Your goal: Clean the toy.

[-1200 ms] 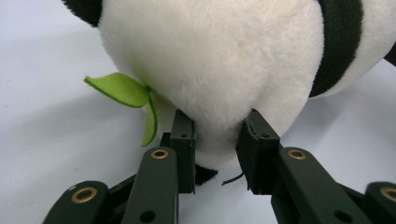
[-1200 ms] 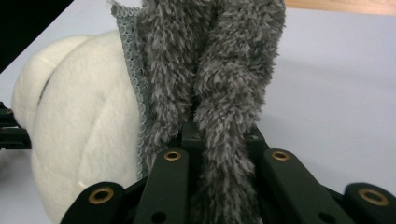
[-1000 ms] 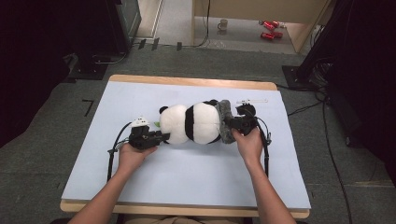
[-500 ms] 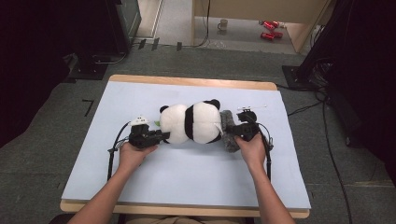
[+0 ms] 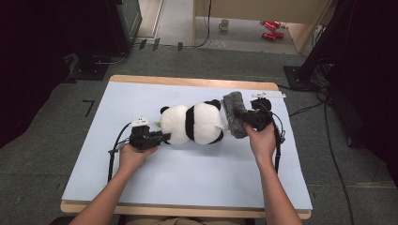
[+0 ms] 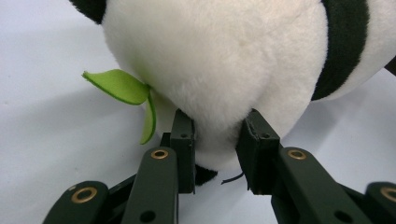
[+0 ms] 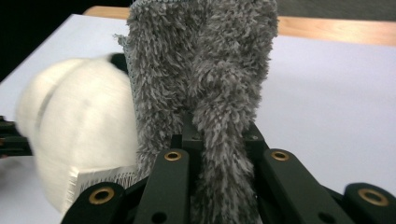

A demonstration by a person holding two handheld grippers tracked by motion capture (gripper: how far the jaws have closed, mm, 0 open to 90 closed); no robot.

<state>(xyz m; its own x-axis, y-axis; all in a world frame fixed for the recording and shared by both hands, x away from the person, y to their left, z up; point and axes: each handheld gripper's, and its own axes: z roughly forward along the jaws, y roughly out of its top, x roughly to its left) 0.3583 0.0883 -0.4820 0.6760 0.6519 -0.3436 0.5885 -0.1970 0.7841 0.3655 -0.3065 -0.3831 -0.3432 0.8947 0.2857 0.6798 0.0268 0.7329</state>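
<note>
Wooden-edged table covered by a pale blue sheet; plush panda lies on its side mid-sheet, a small white strip rests near the far right edge.

One camera sits high above my side of the surface, looking forward and down, far enough back to take in my forearms and the floor beyond. A second rides on my left gripper, looking along its jaws, very close to the plush panda. A third rides on my right gripper, pressed close to a grey shaggy cloth. All three share the panda.
</note>
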